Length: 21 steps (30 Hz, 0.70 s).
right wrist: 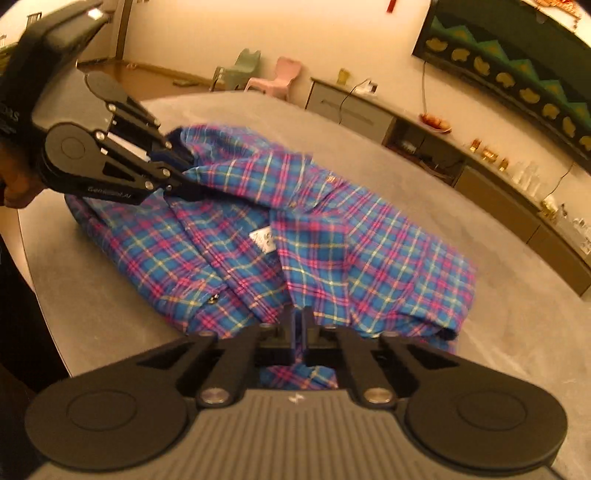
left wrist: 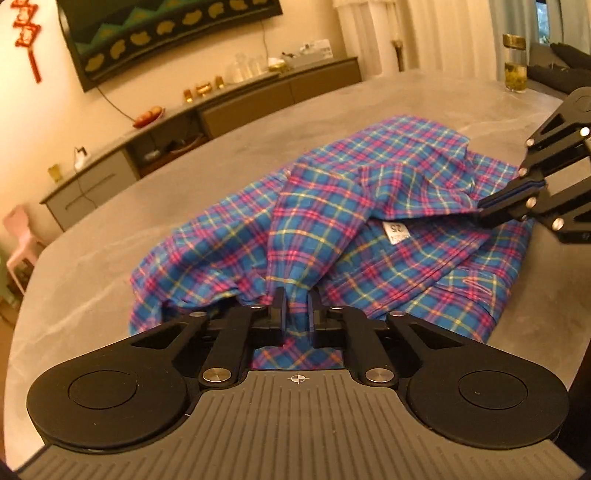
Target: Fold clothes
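A blue, pink and yellow plaid shirt (left wrist: 369, 229) lies bunched on the grey table (left wrist: 92, 266), its white neck label (left wrist: 395, 232) showing. My left gripper (left wrist: 295, 295) is shut on a gathered fold of the shirt at its near edge. My right gripper (left wrist: 484, 208) enters the left wrist view from the right and is shut on another fold near the label. In the right wrist view the right gripper (right wrist: 298, 317) pinches the plaid shirt (right wrist: 332, 240), and the left gripper (right wrist: 184, 177) grips cloth at the upper left.
A tall glass bottle (left wrist: 515, 62) stands at the table's far right. A long low sideboard (left wrist: 207, 118) with small items runs along the wall under a dark framed picture (left wrist: 166, 29). Small pink and green chairs (right wrist: 266, 77) stand beyond the table.
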Tool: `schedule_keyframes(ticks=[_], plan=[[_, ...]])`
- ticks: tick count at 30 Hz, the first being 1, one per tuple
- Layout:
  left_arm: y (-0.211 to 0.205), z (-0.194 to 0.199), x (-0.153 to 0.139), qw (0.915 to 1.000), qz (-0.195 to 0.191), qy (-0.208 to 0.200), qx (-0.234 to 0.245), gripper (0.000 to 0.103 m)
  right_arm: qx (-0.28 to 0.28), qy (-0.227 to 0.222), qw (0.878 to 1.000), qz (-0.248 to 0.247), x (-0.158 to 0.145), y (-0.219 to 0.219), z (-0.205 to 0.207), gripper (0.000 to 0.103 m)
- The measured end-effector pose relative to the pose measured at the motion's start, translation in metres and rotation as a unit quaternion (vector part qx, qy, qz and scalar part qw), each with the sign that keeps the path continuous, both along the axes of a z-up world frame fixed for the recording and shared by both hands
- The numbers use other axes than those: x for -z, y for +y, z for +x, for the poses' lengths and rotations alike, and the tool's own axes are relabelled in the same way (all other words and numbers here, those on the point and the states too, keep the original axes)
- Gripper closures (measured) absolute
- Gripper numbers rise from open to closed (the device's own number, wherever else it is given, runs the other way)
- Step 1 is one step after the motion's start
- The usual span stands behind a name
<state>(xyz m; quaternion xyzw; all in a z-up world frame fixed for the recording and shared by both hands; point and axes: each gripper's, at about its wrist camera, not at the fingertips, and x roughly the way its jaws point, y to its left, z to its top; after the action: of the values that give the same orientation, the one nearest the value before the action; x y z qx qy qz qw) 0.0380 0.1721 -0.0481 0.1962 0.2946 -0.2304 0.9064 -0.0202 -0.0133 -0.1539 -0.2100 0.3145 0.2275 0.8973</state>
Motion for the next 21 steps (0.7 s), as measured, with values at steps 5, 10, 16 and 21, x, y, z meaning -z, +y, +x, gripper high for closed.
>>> schedule_keyframes(ticks=[5,10,16,21], plan=[[0.006,-0.040,-0.034,0.9968,-0.057,0.032,0.045,0.103,0.015,-0.019,0.999,0.024,-0.025,-0.027,-0.029,0.102],[-0.007,-0.057,-0.007,0.9962,-0.004,0.070,0.051,0.103,0.017,0.063,0.997,0.037,0.005,-0.042,-0.034,0.099],[0.004,-0.069,-0.021,0.9947,-0.039,0.066,0.069,0.091,0.048,0.102,0.986,0.122,-0.019,-0.086,-0.020,0.074],[-0.004,-0.083,-0.018,0.9926,-0.016,0.070,0.098,0.084,0.177,0.198,0.922,0.282,-0.008,-0.154,0.036,0.067]])
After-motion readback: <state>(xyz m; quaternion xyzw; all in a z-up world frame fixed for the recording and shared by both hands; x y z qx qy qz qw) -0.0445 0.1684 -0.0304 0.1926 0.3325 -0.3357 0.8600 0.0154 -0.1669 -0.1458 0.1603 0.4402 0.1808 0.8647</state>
